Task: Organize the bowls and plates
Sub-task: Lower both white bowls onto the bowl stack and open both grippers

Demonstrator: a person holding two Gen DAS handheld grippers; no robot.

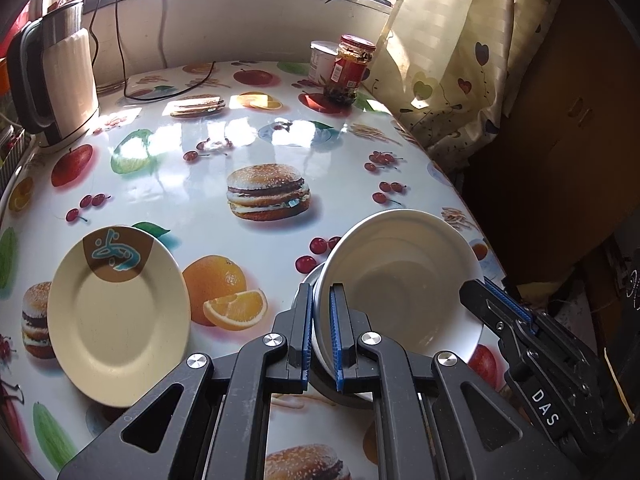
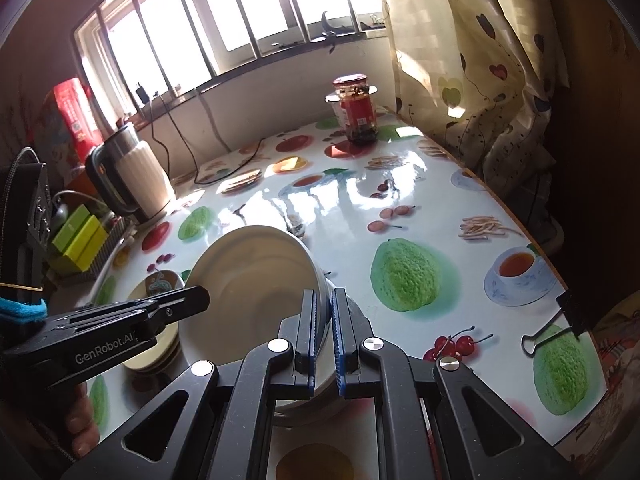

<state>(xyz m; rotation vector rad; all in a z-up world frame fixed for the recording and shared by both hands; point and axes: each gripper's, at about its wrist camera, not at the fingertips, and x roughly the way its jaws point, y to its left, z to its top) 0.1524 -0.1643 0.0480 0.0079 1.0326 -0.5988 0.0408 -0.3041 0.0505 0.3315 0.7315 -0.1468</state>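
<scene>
A white bowl [image 1: 404,280] hangs tilted just above the fruit-print table, gripped on two opposite sides. In the left wrist view my left gripper [image 1: 322,292] is shut on its left rim, and my right gripper [image 1: 476,292] reaches in to the right rim. The right wrist view shows the same bowl [image 2: 248,280], with my right gripper [image 2: 323,296] shut on its right rim and my left gripper [image 2: 200,294] at the left rim. Under the bowl a second pale dish [image 2: 304,412] shows, mostly hidden. To the left lies a cream plate [image 1: 120,328] with a brown and blue mark.
An electric kettle [image 1: 60,80] with its cord stands at the far left. At the far end, near the curtain [image 1: 448,60], are a red-lidded jar [image 1: 352,68] and a white tub [image 1: 322,58]. A binder clip [image 2: 560,320] grips the table's right edge. Green boxes [image 2: 80,240] sit off the left edge.
</scene>
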